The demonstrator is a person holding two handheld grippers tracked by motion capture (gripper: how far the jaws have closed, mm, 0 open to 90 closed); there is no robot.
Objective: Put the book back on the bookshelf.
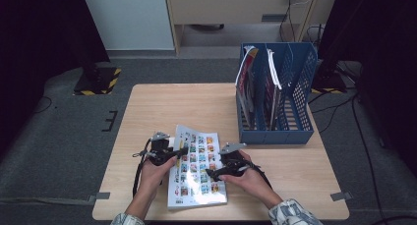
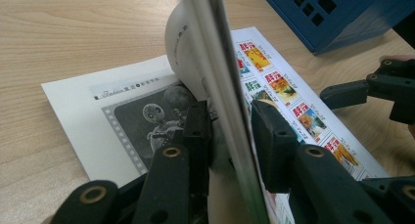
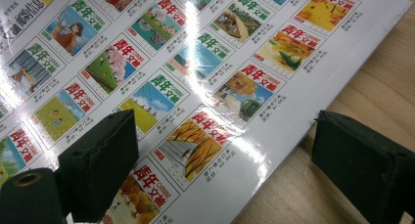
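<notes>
A magazine (image 1: 199, 171) with a grid of small colourful pictures on its cover lies on the wooden table (image 1: 162, 107) near the front edge. My left gripper (image 1: 179, 151) is at its left edge, shut on a lifted bundle of pages (image 2: 222, 87) that stands up on edge between the jaws. Under the lifted pages lies an inner page with a black-and-white picture (image 2: 132, 121). My right gripper (image 1: 211, 173) stands open at the magazine's right side. In the right gripper view (image 3: 227, 160) one pad hovers over the glossy cover (image 3: 195, 62) and the other over bare wood.
A blue file rack (image 1: 275, 131) with several upright magazines stands at the table's back right, close behind the right gripper; its corner (image 2: 342, 13) reaches into the left gripper view. Bare wood lies to the left and behind. Dark floor surrounds the table.
</notes>
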